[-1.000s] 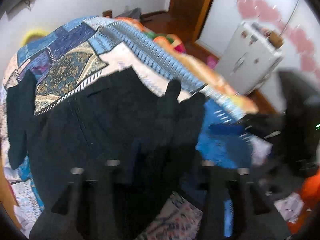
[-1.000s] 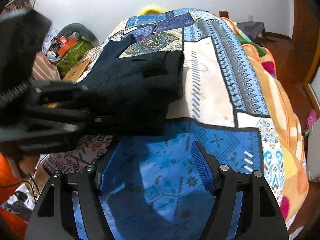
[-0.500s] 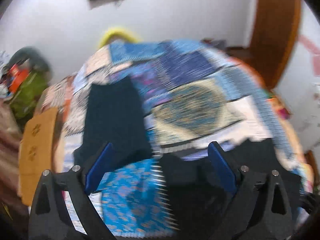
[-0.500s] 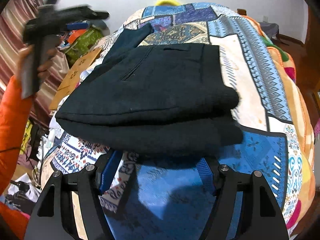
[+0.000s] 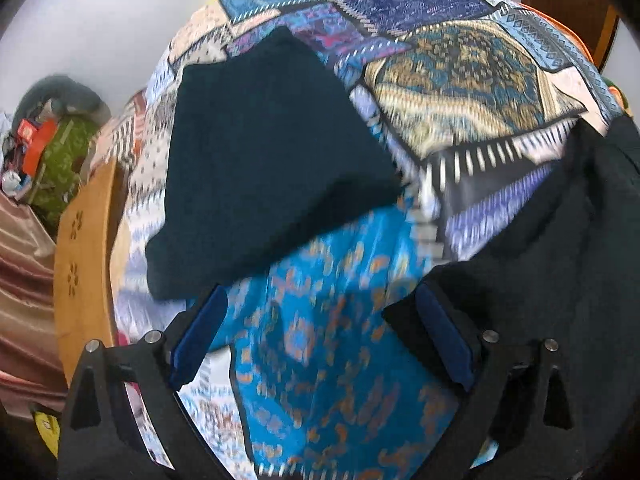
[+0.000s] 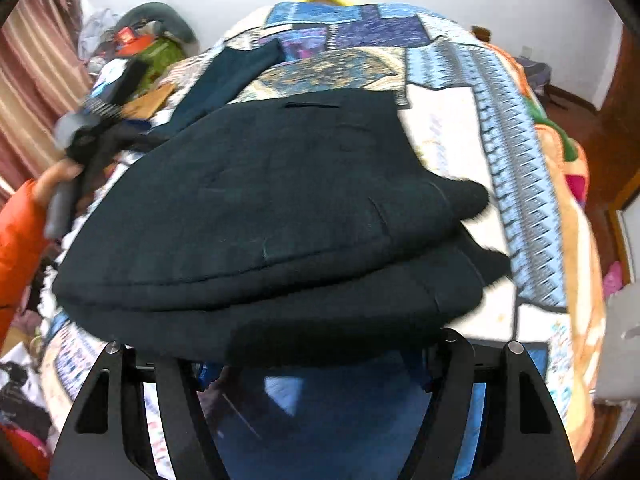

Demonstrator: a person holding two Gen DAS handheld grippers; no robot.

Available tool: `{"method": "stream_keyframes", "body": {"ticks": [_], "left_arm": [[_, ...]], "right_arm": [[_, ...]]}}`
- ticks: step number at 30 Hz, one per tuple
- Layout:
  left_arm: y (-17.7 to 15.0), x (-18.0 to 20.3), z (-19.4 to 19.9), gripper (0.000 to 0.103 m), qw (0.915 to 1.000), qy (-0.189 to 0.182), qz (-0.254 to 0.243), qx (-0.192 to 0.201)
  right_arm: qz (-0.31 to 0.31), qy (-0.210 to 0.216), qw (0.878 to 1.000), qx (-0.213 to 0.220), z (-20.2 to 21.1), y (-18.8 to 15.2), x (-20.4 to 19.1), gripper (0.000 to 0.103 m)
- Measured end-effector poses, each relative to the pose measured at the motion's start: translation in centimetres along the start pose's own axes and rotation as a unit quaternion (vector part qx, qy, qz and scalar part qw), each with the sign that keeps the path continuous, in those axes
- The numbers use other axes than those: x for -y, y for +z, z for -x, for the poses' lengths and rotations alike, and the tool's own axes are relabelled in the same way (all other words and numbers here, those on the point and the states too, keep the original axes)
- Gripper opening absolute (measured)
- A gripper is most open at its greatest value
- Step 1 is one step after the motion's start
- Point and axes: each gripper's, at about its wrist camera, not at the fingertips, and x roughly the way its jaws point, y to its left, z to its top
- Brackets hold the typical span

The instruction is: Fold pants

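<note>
The black pants (image 6: 280, 208) lie folded in a thick stack on the patchwork quilt (image 6: 452, 128). Their near edge covers the tips of my right gripper (image 6: 316, 356), whose fingers stand wide apart; the pads are hidden under the cloth. In the left wrist view the pants (image 5: 560, 260) fill the right edge. My left gripper (image 5: 320, 296) is open over the blue quilt patch (image 5: 320, 360), with nothing between its blue pads; its right finger overlaps the edge of the pants. The right wrist view shows the left gripper (image 6: 96, 136) blurred at the left, held by a hand in an orange sleeve (image 6: 20, 232).
A dark teal folded garment (image 5: 272, 160) lies on the quilt beyond the left gripper, also seen as a teal garment (image 6: 224, 76) behind the pants. A wooden board (image 5: 84, 256) and a clutter pile (image 5: 44, 148) lie to the left. A white cabinet (image 6: 620, 360) is at the right.
The left gripper let go of the black pants, opened wide and swung left over the quilt. The pants now lie folded. The right gripper moved forward until the pants' edge covered its tips.
</note>
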Motion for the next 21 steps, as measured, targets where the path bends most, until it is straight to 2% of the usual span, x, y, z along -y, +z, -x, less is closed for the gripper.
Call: {"method": "stream_keyframes", "body": {"ticks": [4, 6, 7, 9, 13, 15, 18, 21], "left_arm": [[-3.7, -0.8, 1.7, 0.097, 0.9994, -0.031, 0.014, -0.004], [-5.9, -0.1, 2.6, 0.096, 0.9995, -0.028, -0.007, -0.011], [-7.2, 0.6, 3.1, 0.096, 0.9994, -0.023, -0.025, -0.007], [-9.6, 1.8, 5.0, 0.096, 0.9982, 0.013, -0.046, 0.036], [-11.9, 3.2, 7.6, 0.096, 0.995, 0.04, -0.067, 0.063], [-12.0, 2.9, 8.7, 0.096, 0.9957, 0.025, -0.056, 0.07], [-10.4, 0.6, 10.0, 0.096, 0.9962, 0.016, 0.001, 0.086], [-7.2, -2.4, 10.0, 0.096, 0.9932, 0.014, 0.071, 0.091]], "right_arm": [[-0.017, -0.027, 0.999, 0.005, 0.8, -0.5, 1.7, 0.067], [-0.023, -0.03, 0.999, 0.01, 1.6, -0.8, 2.2, 0.067], [-0.026, -0.03, 0.999, 0.013, 2.1, -1.0, 2.4, 0.067], [-0.026, -0.034, 0.999, 0.022, 3.1, -1.3, 2.5, 0.067], [-0.027, -0.025, 0.999, 0.04, 4.9, -1.7, 2.0, 0.067], [-0.023, -0.019, 0.998, 0.049, 5.3, -1.6, 1.4, 0.067], [-0.017, -0.002, 0.998, 0.063, 6.0, -1.7, 0.5, 0.067], [-0.016, 0.014, 0.997, 0.07, 6.1, -1.8, -0.3, 0.067]]}}
